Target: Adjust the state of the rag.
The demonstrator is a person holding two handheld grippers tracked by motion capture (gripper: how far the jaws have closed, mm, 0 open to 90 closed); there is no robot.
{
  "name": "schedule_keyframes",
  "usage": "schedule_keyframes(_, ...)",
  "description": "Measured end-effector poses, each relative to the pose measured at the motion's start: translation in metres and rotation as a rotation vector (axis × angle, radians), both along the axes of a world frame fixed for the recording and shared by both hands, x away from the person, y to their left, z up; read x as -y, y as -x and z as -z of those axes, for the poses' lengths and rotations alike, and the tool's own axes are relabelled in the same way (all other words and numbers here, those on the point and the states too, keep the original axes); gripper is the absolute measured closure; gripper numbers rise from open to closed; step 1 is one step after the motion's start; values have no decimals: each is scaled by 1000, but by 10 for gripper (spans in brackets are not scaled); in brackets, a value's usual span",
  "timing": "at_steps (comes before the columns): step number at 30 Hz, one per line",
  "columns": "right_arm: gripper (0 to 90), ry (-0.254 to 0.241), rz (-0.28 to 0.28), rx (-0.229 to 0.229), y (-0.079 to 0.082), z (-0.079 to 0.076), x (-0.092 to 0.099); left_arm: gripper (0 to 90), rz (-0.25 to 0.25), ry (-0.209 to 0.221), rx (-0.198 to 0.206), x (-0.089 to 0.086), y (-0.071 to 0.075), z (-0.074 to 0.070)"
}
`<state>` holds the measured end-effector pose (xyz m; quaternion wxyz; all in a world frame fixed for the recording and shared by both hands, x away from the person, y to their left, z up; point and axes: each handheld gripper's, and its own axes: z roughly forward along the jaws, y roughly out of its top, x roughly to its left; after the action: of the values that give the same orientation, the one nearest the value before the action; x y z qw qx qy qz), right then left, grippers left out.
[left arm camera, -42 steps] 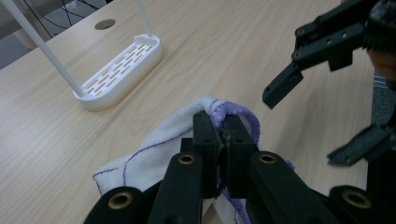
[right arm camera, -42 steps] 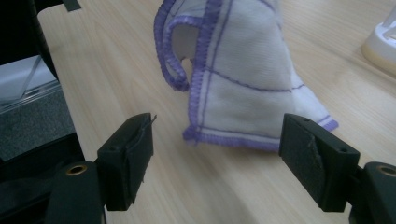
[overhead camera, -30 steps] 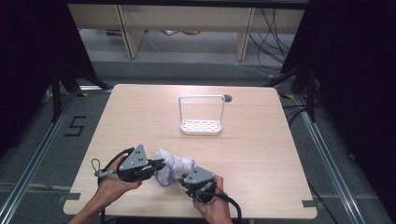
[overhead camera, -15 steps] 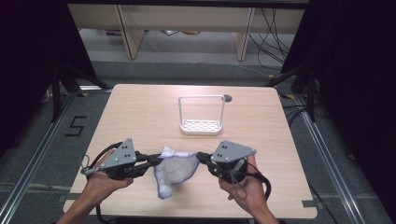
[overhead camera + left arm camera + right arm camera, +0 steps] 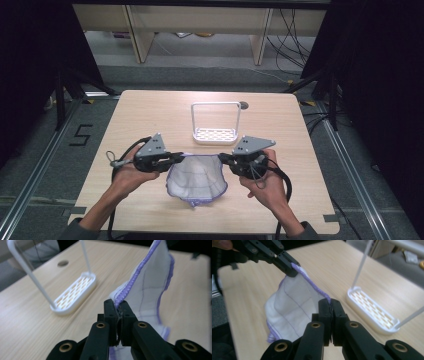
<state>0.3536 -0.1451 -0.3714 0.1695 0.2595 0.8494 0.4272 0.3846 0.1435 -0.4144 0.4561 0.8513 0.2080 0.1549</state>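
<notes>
Both sets of jaws are clamped tight on the purple-stitched hem of the white cloth: the left gripper pinches one top corner, the right gripper the other. The cloth hangs spread between them, just above the table, sagging in the middle. It looks thin, light and floppy, so no stiffness to count on; the thicker hem is probably the best place to grip since it bunches less. The white wire rack stands farther back, well apart.

One purple-edged white cloth, one white wire rack, two tongs, left and right, one table
</notes>
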Motion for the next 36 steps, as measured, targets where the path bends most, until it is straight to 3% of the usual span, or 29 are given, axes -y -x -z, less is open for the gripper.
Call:
schedule_keyframes(2,892,12,34,-33,-15,17,0,865,-7,-24,-19,6,-11,14)
schedule_keyframes(3,892,16,41,-47,-21,23,0,865,-7,-65,-17,8,-17,20)
schedule_keyframes(4,892,24,63,-64,-30,33,0,865,-34,-68,-47,10,-18,24)
schedule_keyframes(5,892,53,72,-60,-42,44,-2,864,-38,-91,-22,13,-30,32)
schedule_keyframes(9,891,88,102,-102,-59,60,-6,856,-52,-121,-39,16,-42,46)
schedule_keyframes(10,891,116,111,-116,-69,71,-10,847,-54,-124,-46,16,-44,50)
schedule_keyframes(11,890,113,131,-109,-73,77,-13,842,-58,-124,-54,15,-48,59)
schedule_keyframes(14,889,144,127,-107,-82,86,-16,794,-60,-120,-65,10,-49,66)
schedule_keyframes(15,881,158,136,-116,-89,93,-18,729,-91,-96,-83,2,-47,68)
schedule_keyframes(16,881,158,136,-116,-89,93,-18,694,-91,-96,-83,2,-47,68)
schedule_keyframes(17,862,170,137,-143,-91,95,-20,694,-106,-89,-86,-3,-45,66)
schedule_keyframes(19,718,189,158,-124,-93,99,-21,614,-134,-66,-88,-14,-37,60)
schedule_keyframes(20,644,207,177,-124,-93,96,-21,572,-146,-47,-90,-19,-31,57)
schedule_keyframes(21,575,193,222,-112,-88,91,-16,522,-149,-7,-90,-30,-17,51)
schedule_keyframes(23,509,169,239,-94,-79,82,-8,497,-137,14,-86,-37,0,46)
schedule_keyframes(24,509,169,239,-94,-79,82,-8,487,-137,14,-86,-37,0,46)
schedule_keyframes(26,491,107,259,-93,-66,74,1,480,-125,49,-108,-39,18,44)
schedule_keyframes(27,478,83,244,-151,-51,71,7,474,-111,63,-107,-36,34,47)
schedule_keyframes(28,478,83,244,-151,-51,71,7,473,-111,63,-107,-36,34,47)
schedule_keyframes(30,469,76,217,-154,-29,74,14,465,-72,33,-90,-24,52,54)
schedule_keyframes(32,465,77,217,-168,-23,78,16,455,-68,31,-80,-17,56,56)
schedule_keyframes(33,461,74,214,-181,-18,82,18,455,-44,-4,-61,-12,58,58)
schedule_keyframes(34,459,78,222,-192,-13,87,19,453,-39,-6,-47,-6,62,59)
schedule_keyframes(35,454,91,215,-208,-7,99,21,454,-7,-43,-26,4,64,60)
schedule_keyframes(36,454,91,215,-208,-7,99,21,454,-7,-43,-26,4,64,60)
